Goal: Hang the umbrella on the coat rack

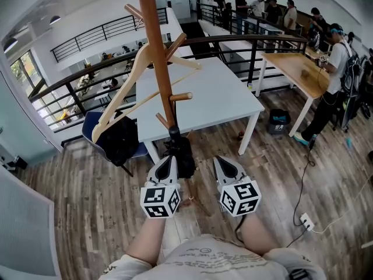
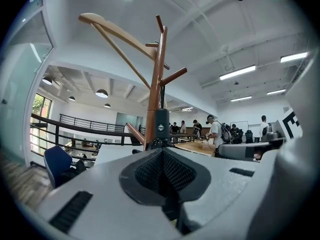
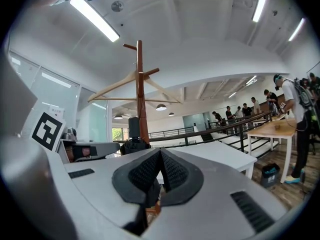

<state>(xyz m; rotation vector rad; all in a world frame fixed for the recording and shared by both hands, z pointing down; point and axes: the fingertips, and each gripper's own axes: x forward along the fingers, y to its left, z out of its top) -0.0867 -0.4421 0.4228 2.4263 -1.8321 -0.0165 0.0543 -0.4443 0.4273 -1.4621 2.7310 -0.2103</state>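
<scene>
At the far left of the head view a blue chair (image 1: 90, 127) stood on the plank floor with a black bag (image 1: 119, 140) against it. Beside it, a bare wooden hanger (image 1: 120, 92) hung tilted from an upper peg of the coat rack (image 1: 160, 57), whose brown pole ran up the middle of the picture.

The umbrella (image 1: 182, 155), black and folded, sat close against the pole low down, with its handle upward just under a short lower peg (image 1: 163, 121). Whether its strap was over that peg could not be made out.

The left gripper (image 1: 168, 158) pointed level at the umbrella, its tip right at the black folds. In the left gripper view its jaws were pressed together with nothing showing between them, and the umbrella handle (image 2: 161, 125) rose just beyond the tip, in front of the pole (image 2: 156, 84).

The right gripper (image 1: 221, 160) lay parallel, just to the right of the umbrella and apart from it. In the right gripper view its jaws were also together and empty, with the umbrella handle (image 3: 134, 129) and pole (image 3: 140, 94) off to the left of the tip.

Behind the rack stood a white table (image 1: 215, 98) by a dark railing (image 1: 256, 39). Further right was a wooden desk (image 1: 303, 72), a person (image 1: 335, 69) standing at it, and more people by the railing beyond.
</scene>
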